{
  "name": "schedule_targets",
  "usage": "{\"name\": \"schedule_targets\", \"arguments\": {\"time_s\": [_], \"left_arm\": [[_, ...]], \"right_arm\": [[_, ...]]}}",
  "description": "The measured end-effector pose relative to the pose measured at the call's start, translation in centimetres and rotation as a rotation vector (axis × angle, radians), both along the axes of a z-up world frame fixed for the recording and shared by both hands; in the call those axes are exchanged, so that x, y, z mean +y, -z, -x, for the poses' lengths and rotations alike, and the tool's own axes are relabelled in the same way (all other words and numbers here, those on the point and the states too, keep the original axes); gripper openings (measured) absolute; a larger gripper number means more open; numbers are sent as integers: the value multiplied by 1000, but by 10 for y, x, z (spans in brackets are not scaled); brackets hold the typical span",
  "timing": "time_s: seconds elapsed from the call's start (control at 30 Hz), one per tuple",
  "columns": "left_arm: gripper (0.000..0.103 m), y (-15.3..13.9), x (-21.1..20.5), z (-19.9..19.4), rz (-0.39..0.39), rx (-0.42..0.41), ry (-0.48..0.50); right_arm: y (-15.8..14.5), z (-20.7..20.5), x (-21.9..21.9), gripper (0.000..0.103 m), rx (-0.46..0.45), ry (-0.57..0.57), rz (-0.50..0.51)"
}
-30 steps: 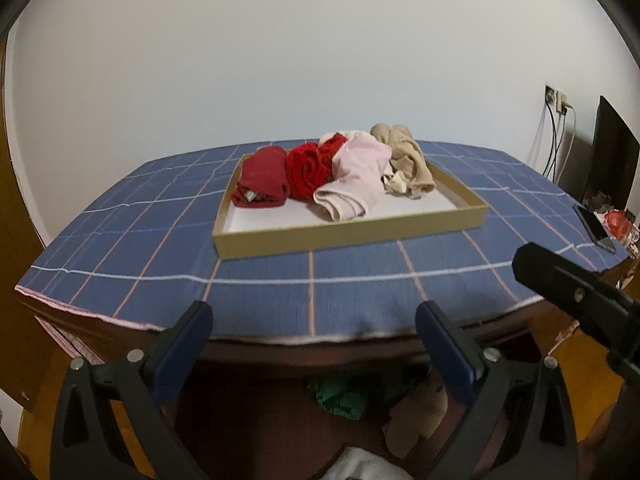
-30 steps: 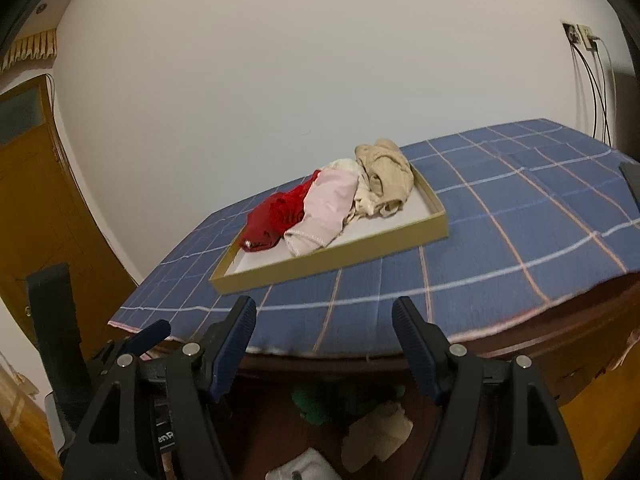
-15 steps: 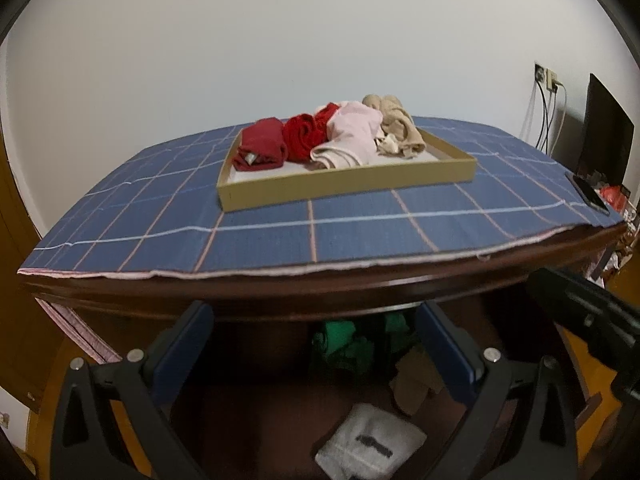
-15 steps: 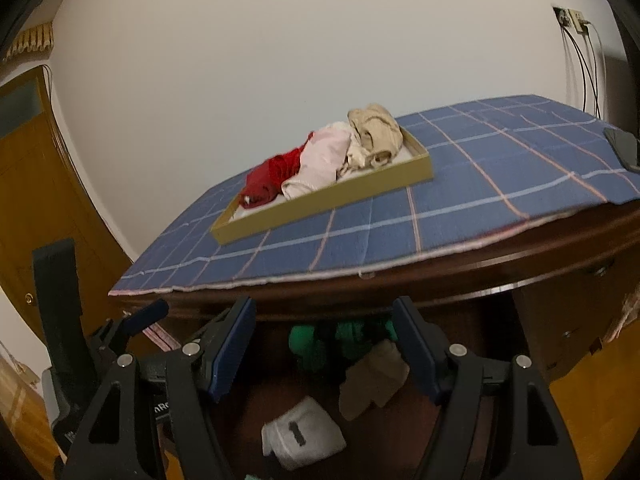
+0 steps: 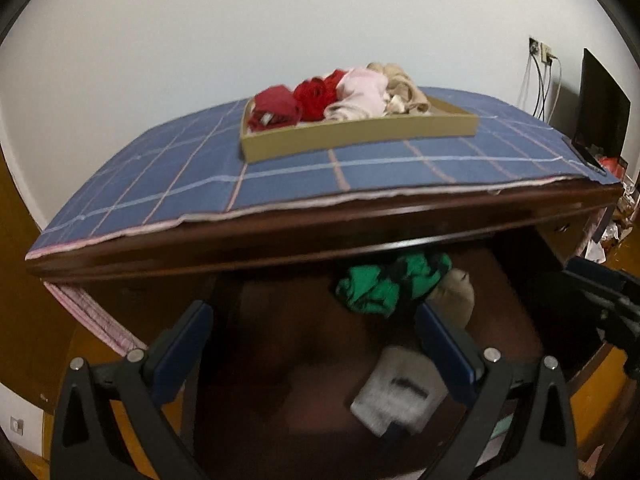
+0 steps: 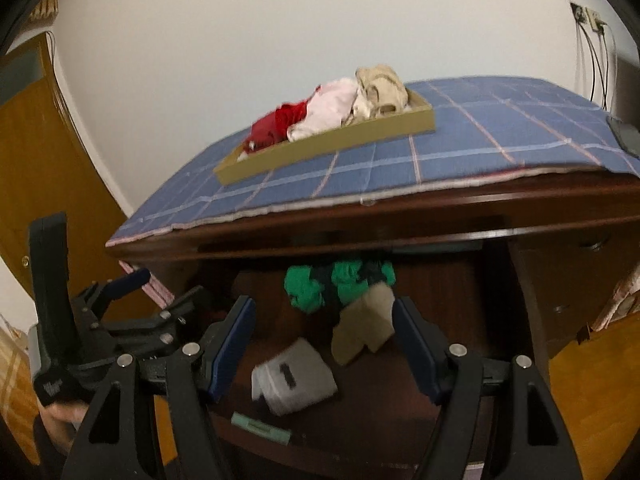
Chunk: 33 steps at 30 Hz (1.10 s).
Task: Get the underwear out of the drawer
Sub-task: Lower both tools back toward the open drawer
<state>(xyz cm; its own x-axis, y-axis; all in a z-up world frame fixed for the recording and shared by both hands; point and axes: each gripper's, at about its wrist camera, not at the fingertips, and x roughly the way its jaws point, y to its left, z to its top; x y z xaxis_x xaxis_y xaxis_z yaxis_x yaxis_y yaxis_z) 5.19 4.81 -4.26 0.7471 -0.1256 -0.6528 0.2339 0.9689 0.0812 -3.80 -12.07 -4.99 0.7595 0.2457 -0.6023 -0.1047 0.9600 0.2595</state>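
One view only, green strip [image 6: 261, 427] visible

Soft, even light falls on the desk [image 5: 280, 184] top; the drawer [image 5: 320, 352] below it lies in deep shadow, its contents motion-blurred. Fisheye curvature bends the desk's edges, with black corners.

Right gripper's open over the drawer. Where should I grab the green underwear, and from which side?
Judging by its pose, pinch the near bunched lobe of the green underwear from the front and above; its far part tucks under the desk edge, and the beige piece lies against its right.
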Motion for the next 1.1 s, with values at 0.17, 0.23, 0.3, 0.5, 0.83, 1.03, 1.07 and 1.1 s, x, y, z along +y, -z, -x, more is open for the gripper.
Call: {"name": "schedule_targets", "arguments": {"time_s": [0.17, 0.23, 0.3, 0.5, 0.83, 1.03, 1.07, 1.1], "left_arm": [[103, 12, 18, 0, -39, 40, -33], [103, 13, 26, -2, -35, 57, -36], [103, 11, 33, -3, -30, 63, -40], [103, -3, 53, -6, -9, 45, -69], [103, 8, 67, -15, 3, 119, -44], [103, 18, 65, -18, 21, 159, -22], [103, 18, 65, -17, 20, 158, -22], [103, 18, 66, -17, 19, 157, -23]], "right_arm": [[16, -1, -3, 73, 112, -28, -33], [24, -7, -3, 73, 175, -53, -81], [32, -14, -1, 73, 221, -74, -107], [67, -48, 24, 73, 420, -162, -112], [110, -76, 64, 73, 577, -183, -50], [131, -80, 92, 73, 642, -208, 24], [133, -81, 95, 73, 644, -206, 35], [134, -82, 96, 73, 641, -203, 42]]}}
